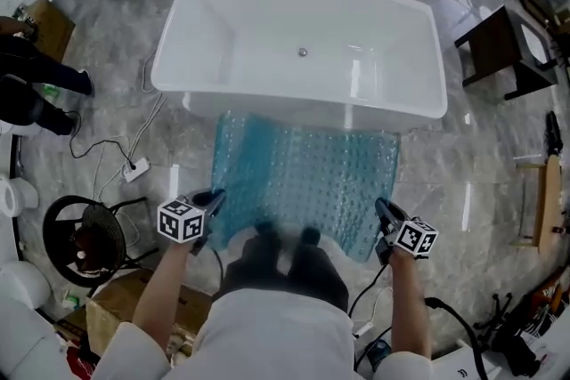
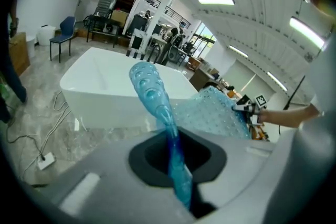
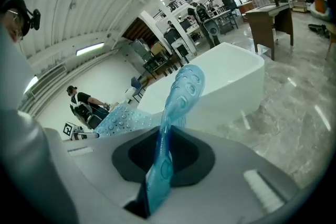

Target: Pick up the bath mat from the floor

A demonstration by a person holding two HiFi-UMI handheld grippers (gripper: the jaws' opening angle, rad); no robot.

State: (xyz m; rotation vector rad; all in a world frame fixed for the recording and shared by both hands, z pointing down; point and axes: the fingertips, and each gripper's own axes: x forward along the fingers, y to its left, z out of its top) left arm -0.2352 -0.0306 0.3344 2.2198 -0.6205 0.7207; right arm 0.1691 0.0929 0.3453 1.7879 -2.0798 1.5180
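Now, left gripper (image 1: 213,198), right gripper (image 1: 382,209) clamp bath mat (image 1: 307,169) corners (far edge by bathtub (image 1: 175,58)).

Between left gripper (image 1: 214,198) and right gripper (image 1: 383,209), bath mat (image 1: 307,173); bathtub (image 1: 267,22) behind.

The bathtub (image 1: 303,40) walls off the front, the bath mat (image 1: 307,173) spread against its near side. Left of the bathtub, a power strip (image 1: 135,169) and a black round frame (image 1: 85,236) clutter the floor (image 1: 191,147); right of it, the floor lies open up to a dark table (image 1: 503,53).
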